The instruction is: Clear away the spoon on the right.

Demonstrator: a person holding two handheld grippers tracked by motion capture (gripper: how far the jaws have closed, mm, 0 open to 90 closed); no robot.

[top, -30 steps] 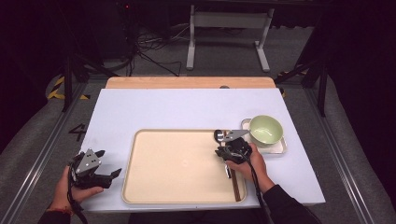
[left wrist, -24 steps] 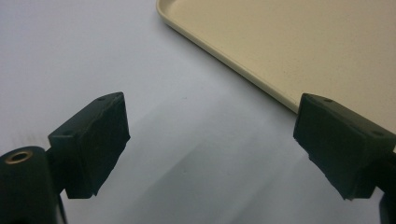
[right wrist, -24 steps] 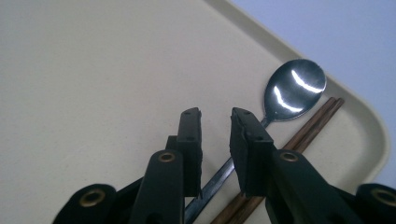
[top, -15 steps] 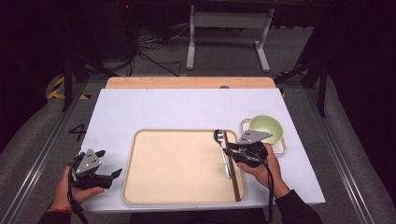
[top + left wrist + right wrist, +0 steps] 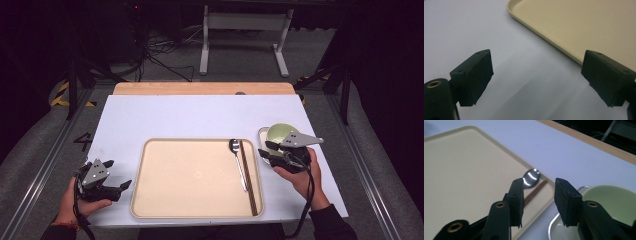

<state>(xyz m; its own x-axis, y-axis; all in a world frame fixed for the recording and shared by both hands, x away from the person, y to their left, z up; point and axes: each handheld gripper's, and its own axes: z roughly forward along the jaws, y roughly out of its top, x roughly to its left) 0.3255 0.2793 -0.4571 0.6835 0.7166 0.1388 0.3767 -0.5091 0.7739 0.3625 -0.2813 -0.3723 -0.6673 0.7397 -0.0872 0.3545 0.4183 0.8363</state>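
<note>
A beige tray (image 5: pixel 190 175) lies on the white table. Along its right side rest a metal spoon (image 5: pixel 239 162) and dark brown chopsticks (image 5: pixel 248 177). My right gripper (image 5: pixel 265 151) hovers just right of the tray's edge, open and empty, beside a pale green bowl (image 5: pixel 280 133) on a small metal dish (image 5: pixel 262 135). In the right gripper view the spoon's bowl (image 5: pixel 532 177) and chopstick tips (image 5: pixel 535 190) show behind the left jaw, and the green bowl (image 5: pixel 611 198) sits at right. My left gripper (image 5: pixel 122 189) rests open on the table left of the tray (image 5: pixel 579 27).
A wooden strip (image 5: pixel 200 88) runs along the table's far edge. Beyond it stand a metal stand's legs (image 5: pixel 242 42) and cables on the floor. Bare white table (image 5: pixel 190 117) lies behind the tray.
My right gripper let go of the spoon, which now lies on the tray beside the chopsticks, and drew back to the right toward the bowl. The left gripper has not moved.
</note>
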